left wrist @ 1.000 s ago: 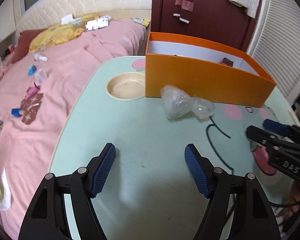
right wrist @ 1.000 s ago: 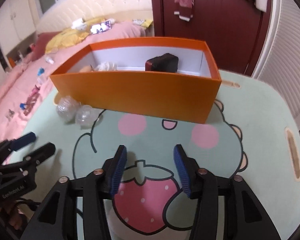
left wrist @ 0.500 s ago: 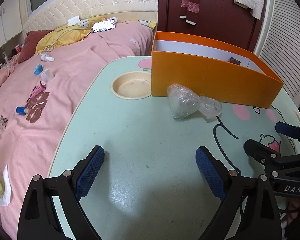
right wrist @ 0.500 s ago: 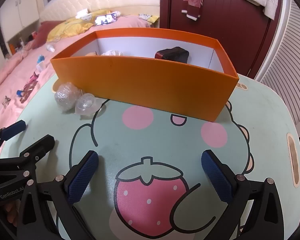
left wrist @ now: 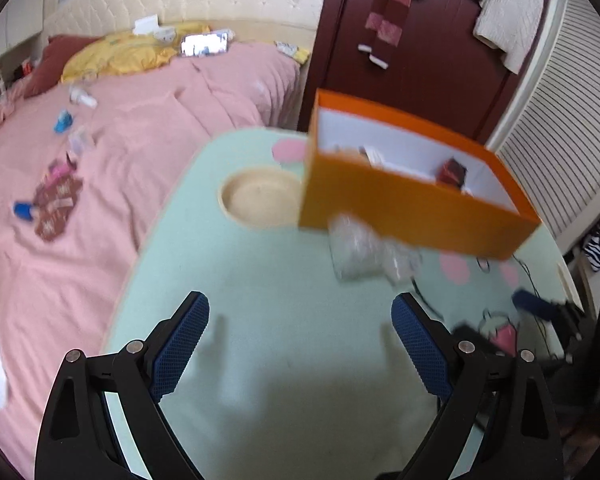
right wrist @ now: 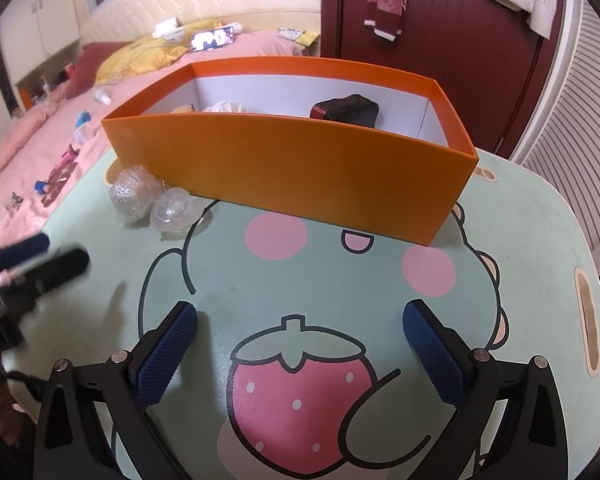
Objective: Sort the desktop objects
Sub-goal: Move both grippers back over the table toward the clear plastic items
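Bubble wrap lay crumpled on the green table, touching the near wall of the orange box at its left end, with a clear plastic piece just beside it. I judged both to be very light, soft and crushable, and probably slippery on the film. A gentle pinch across the fattest bulge of the wad seemed the best hold, since a grip on a loose edge might slide off.

In the left wrist view the left gripper had its jaws spread wide with nothing between them; they had just been opening. The wad sat at about 1 o'clock from it, near but not yet between the pads, and that view was blurred. The right gripper was likewise wide apart and empty, jaws just opened, over the strawberry print. From it the wad lay at about 10 o'clock, well apart.

Inside the box I could see a dark pouch and something pale, too hidden to name.
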Tool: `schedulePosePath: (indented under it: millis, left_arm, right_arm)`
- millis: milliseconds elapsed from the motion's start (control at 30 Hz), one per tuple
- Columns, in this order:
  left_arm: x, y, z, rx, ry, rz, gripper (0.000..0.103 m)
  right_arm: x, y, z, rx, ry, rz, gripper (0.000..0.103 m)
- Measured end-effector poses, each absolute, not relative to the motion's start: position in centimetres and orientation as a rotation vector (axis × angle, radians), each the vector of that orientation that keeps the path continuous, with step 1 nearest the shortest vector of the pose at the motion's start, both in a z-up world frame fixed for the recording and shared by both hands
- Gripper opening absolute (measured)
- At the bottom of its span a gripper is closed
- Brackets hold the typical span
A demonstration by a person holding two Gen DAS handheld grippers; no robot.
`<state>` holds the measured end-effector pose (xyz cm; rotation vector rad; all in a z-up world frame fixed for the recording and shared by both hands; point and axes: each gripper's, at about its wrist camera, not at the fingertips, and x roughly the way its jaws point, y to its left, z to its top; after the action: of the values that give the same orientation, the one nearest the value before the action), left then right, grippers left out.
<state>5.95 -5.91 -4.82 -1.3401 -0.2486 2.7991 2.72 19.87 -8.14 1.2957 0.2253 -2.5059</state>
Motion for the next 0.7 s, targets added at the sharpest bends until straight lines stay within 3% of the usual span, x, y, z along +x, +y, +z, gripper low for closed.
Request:
schedulePosePath:
  millis: [300,433,633,667,700]
  left_arm:
    - [1.7,-4.1,-3.9,-1.284,-0.124,2.767,0.089]
    - [0.4,-3.0,-4.9,-1.335,-0.113,2.704,0.058]
    - [0.2,-2.8,-6.1,-1.353,-0.148,2.648,0.056]
    - [0.2,-2.9,-6.3,-1.353,-0.154,2.640,0.042]
    - [0.2,-3.1,-6.4,-1.356,-0.163,2.632,0.036]
  right_arm:
    - [2.6,19.9,-8.1,1.292,0.222,-2.502,0.103]
    - [2.7,19.9,-8.1,1.292,0.222,-2.501,0.103]
    - [2.9,19.6,-8.0,1.296,0.219,-2.505,0.103]
    - [2.9,19.6,-7.9,1.296,0.220,-2.505,0.103]
    - [2.9,19.6,-7.9,1.296,0.220,-2.505,0.103]
